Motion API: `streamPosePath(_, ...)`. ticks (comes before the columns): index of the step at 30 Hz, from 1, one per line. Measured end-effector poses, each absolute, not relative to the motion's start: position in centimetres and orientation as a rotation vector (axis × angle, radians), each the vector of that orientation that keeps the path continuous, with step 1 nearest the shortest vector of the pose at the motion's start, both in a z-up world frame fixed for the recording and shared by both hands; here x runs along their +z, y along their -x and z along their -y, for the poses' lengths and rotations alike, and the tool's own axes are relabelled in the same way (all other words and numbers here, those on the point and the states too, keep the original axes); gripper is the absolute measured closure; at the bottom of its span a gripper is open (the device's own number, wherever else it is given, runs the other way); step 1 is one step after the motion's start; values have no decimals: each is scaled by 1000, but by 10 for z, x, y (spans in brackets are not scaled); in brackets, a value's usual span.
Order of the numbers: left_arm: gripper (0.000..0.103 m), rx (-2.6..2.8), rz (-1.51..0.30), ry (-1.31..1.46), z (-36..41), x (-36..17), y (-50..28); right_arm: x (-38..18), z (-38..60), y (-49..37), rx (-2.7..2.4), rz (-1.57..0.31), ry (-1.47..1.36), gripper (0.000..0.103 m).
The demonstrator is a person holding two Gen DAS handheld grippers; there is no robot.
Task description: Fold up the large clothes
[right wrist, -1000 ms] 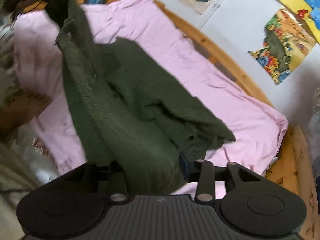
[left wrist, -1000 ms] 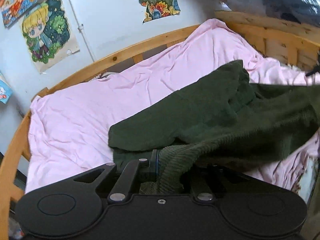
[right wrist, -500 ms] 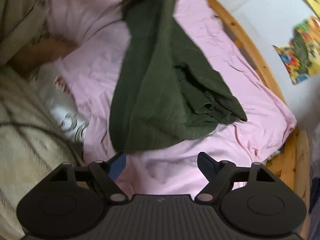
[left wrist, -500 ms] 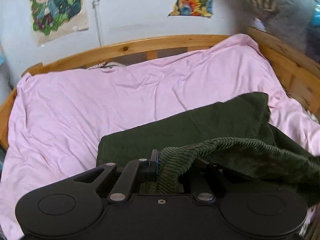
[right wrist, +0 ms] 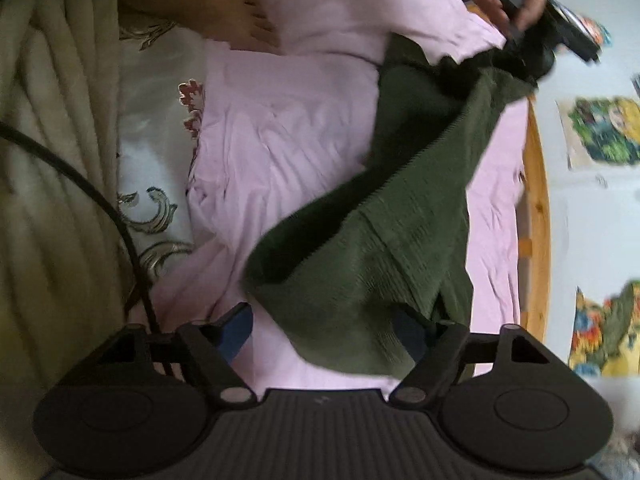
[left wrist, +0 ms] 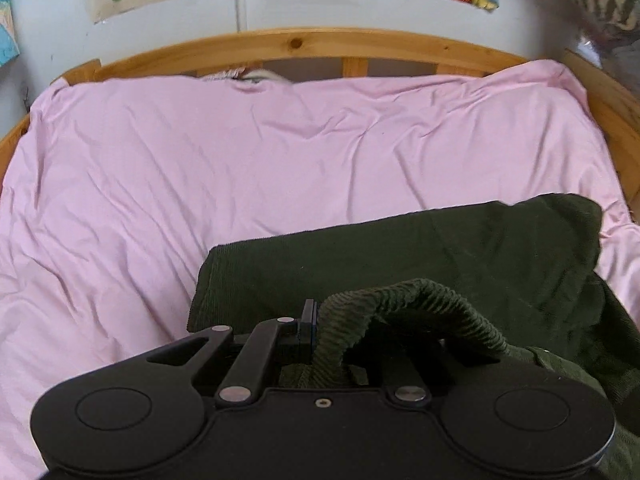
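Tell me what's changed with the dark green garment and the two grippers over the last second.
The right gripper has let go of the dark green ribbed knit garment: a second ago its fingers pinched the cloth, since then they have been opening and now stand apart around a loose fold. The garment has sunk lower onto the pink bedsheet. Unchanged: the left gripper stays clamped on the garment's ribbed edge.

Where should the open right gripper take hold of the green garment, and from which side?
Judging by its pose, the loose lower edge of the green garment, hanging between the open right gripper's fingers. Come straight on over the pink sheet. The left gripper already pinches the opposite ribbed edge, so this end is free.
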State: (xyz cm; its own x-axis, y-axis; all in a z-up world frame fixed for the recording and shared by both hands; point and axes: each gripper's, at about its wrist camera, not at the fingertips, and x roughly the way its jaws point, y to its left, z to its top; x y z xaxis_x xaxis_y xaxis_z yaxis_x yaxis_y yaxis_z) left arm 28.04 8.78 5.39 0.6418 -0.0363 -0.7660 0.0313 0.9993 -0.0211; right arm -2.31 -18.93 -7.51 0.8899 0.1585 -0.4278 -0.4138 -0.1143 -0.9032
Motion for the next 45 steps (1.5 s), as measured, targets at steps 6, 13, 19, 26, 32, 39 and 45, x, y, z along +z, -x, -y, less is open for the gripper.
streamPosePath(6,98,-31,-883,31,-93,45,-283,-88,185,14,550,-123,1652,88)
streamPosePath(13,98,-77,-836,-12,-101,62,-239,-4,220,21,526,-172,1024,94)
streamPosePath(19,97,-134,-851,-54,-121,75,-172,78,329,-4,462,-155,49,95)
streamPosePath(26,97,-159,-861,-97,-128,86,-173,113,335,-68,407,-96,-38,96)
streamPosePath(32,97,-154,-965,-126,-144,62,-270,133,330,-175,337,-188,-114,96)
streamPosePath(39,83,-221,-1117,-88,-157,3,-363,92,325,-311,220,-376,-177,95)
streamPosePath(45,31,-260,-1064,-22,-191,14,-363,47,324,-364,172,-459,-258,95)
